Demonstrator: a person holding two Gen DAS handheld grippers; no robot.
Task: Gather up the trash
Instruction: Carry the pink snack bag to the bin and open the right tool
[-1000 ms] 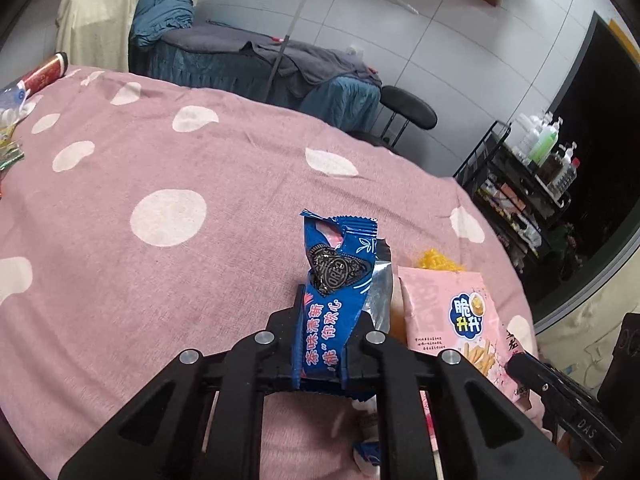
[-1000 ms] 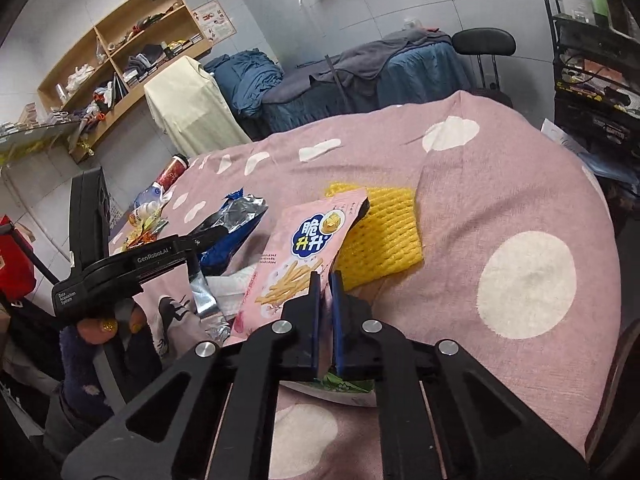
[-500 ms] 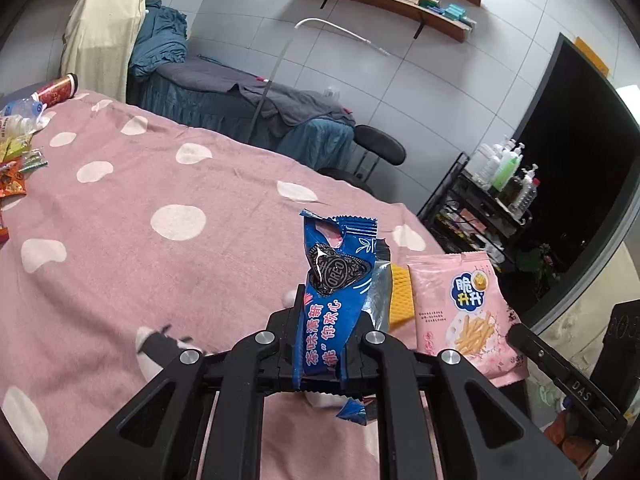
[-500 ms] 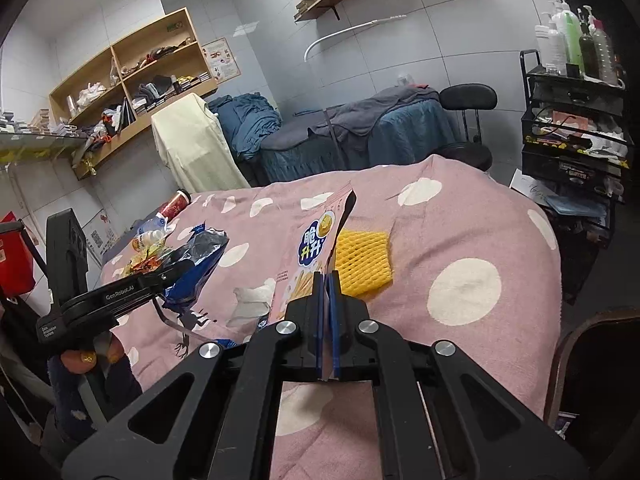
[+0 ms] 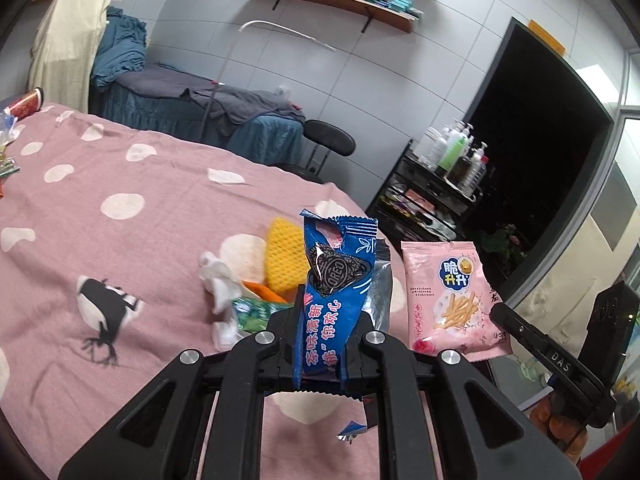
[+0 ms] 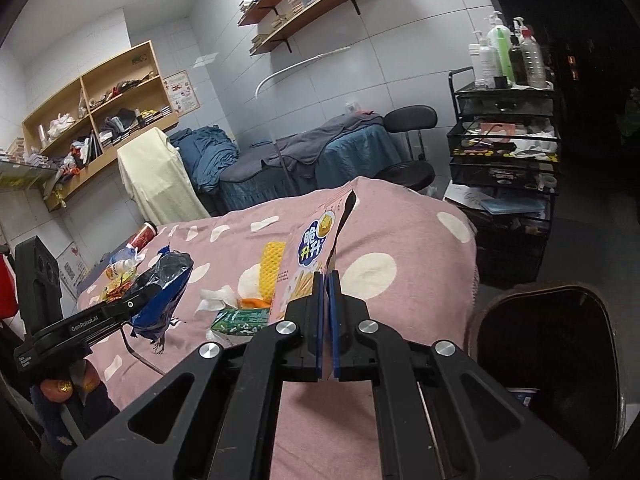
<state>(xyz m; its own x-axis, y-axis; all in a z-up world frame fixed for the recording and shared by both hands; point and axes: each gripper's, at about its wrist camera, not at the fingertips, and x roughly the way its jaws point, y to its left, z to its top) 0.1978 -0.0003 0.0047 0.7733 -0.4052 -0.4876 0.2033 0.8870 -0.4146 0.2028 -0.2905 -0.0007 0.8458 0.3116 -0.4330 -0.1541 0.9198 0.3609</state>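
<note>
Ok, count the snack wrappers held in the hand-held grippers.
2. The blue Oreo wrapper is clamped in the left hand-held gripper; the pink fries packet is pinched in the right hand-held gripper. More trash lies on the pink spotted bedspread.

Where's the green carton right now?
The green carton lies on the pink spotted bedspread, low and left of centre in the right wrist view, beside the crumpled white tissue and below the yellow foam net.

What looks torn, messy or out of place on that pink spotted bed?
The blue Oreo wrapper in the left tongs is ripped open at the top, foil showing. On the pink blanket lie a crumpled white tissue, a yellow foam net and a green carton, scattered as litter.
</note>
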